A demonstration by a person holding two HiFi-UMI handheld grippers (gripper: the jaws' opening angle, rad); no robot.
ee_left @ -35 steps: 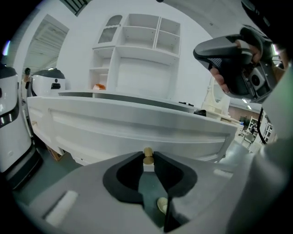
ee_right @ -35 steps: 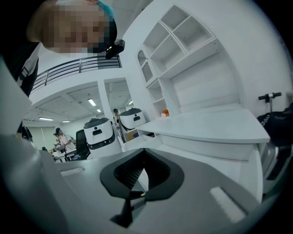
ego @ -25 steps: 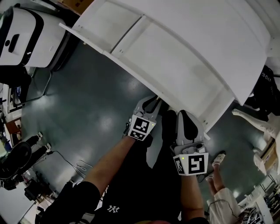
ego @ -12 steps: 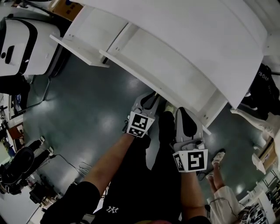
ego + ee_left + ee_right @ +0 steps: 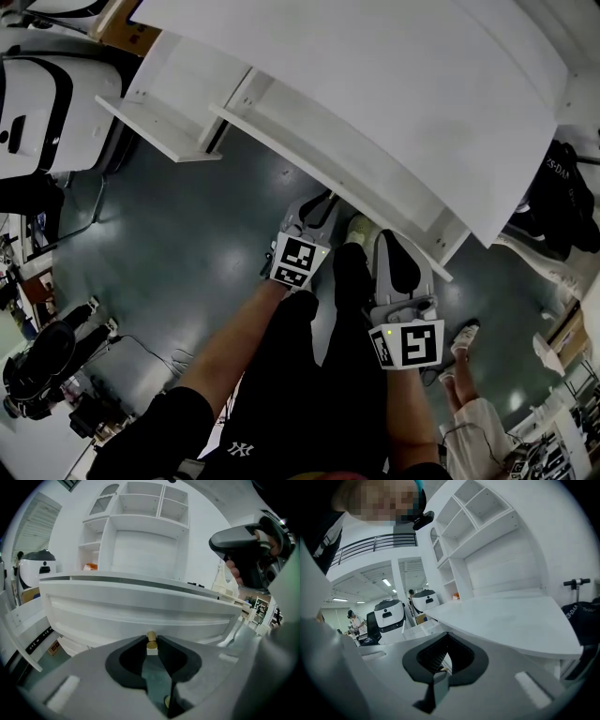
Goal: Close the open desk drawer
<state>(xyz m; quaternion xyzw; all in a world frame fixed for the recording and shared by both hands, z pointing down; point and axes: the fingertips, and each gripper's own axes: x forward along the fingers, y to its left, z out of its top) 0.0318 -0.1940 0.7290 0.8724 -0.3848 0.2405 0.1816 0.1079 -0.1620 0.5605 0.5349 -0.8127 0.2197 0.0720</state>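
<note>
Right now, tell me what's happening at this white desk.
A person holds a claw in each hand. The left claw and right claw sit side by side at the front of the white desk's drawer, apparently pushing it. Both pairs of jaws are drawn together, gripping nothing. The drawer is not closed yet: it sticks out from under the desktop, its inside showing.

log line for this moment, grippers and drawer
left gripper: shut on knob | right gripper: shut, empty | drawer: partly open under desk top | task: not done
</note>
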